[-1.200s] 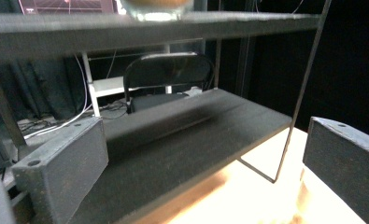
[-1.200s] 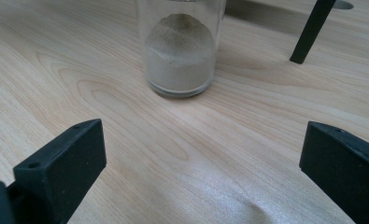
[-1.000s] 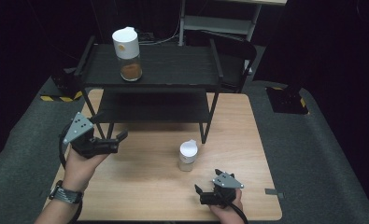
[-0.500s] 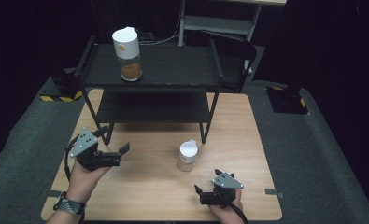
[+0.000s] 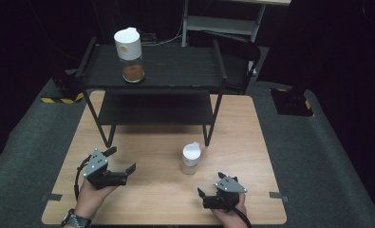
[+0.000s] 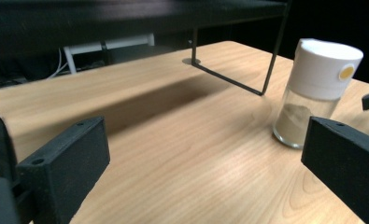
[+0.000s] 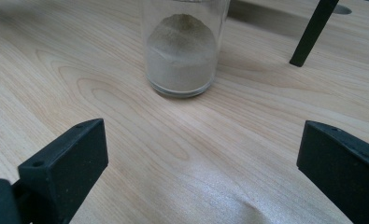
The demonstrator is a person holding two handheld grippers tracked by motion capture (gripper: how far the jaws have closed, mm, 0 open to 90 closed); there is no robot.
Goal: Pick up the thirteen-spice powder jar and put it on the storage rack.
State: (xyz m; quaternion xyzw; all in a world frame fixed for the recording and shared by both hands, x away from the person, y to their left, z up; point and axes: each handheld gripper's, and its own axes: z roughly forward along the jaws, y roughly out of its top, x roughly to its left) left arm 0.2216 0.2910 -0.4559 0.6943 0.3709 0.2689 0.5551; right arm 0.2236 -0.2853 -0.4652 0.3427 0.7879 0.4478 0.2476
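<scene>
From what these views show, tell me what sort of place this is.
Probably a lab or recording setup, not a kitchen: a bare wooden table stands amid black surroundings, bearing a black metal shelf, two spice jars, and hand-held grippers.

A lab-style recording space: a bare wooden table [image 5: 142,142] on grey carpet, black drapes all round, yellow-black hazard tape [image 5: 61,99] and a metal rack [image 5: 223,23] beyond the left gripper [image 5: 121,161].
</scene>
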